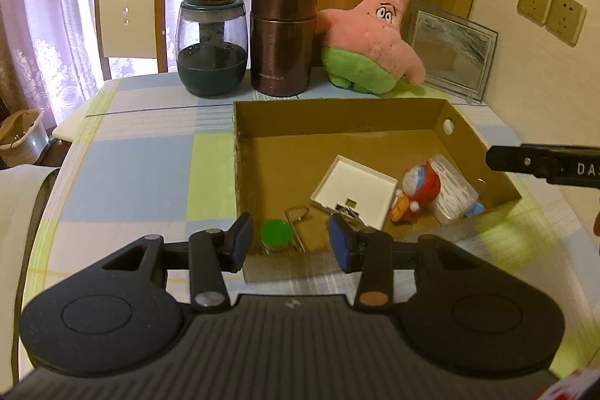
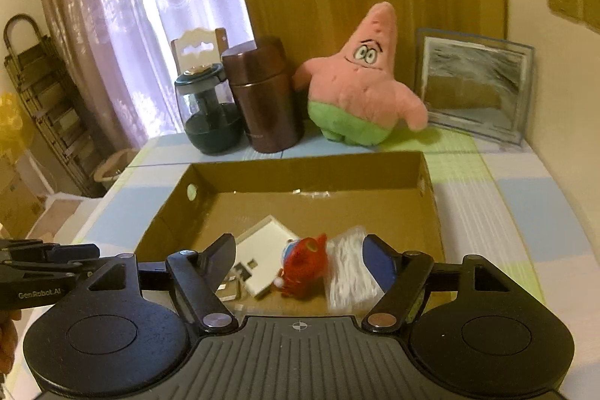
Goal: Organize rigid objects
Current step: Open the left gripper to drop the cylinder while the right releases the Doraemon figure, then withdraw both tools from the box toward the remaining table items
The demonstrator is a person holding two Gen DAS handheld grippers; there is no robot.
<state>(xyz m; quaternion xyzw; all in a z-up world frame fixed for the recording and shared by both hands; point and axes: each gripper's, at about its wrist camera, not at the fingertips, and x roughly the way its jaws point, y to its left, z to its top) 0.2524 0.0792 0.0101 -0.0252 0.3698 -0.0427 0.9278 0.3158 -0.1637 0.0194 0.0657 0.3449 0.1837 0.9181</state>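
Both grippers, left (image 1: 288, 242) and right (image 2: 300, 259), are hanging open and empty as we are hovering over the cardboard box (image 1: 476, 134); nearest our left is the green-lidded jar (image 1: 276, 235), just ahead.

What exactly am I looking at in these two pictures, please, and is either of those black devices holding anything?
Each picture comes from a camera mounted on a hand-held two-finger gripper; a person carries one in each hand. The black shape at the bottom is the tool itself.

The left gripper hovers above the near end of a cardboard box on a checked tablecloth. The right gripper looks into the same box from its own side. Both stand open and hold nothing.

In the box lie a green-lidded jar, a white square tray, a red toy figure and a clear plastic case. Behind stand a dark glass jar, a brown flask, a pink plush star and a picture frame.
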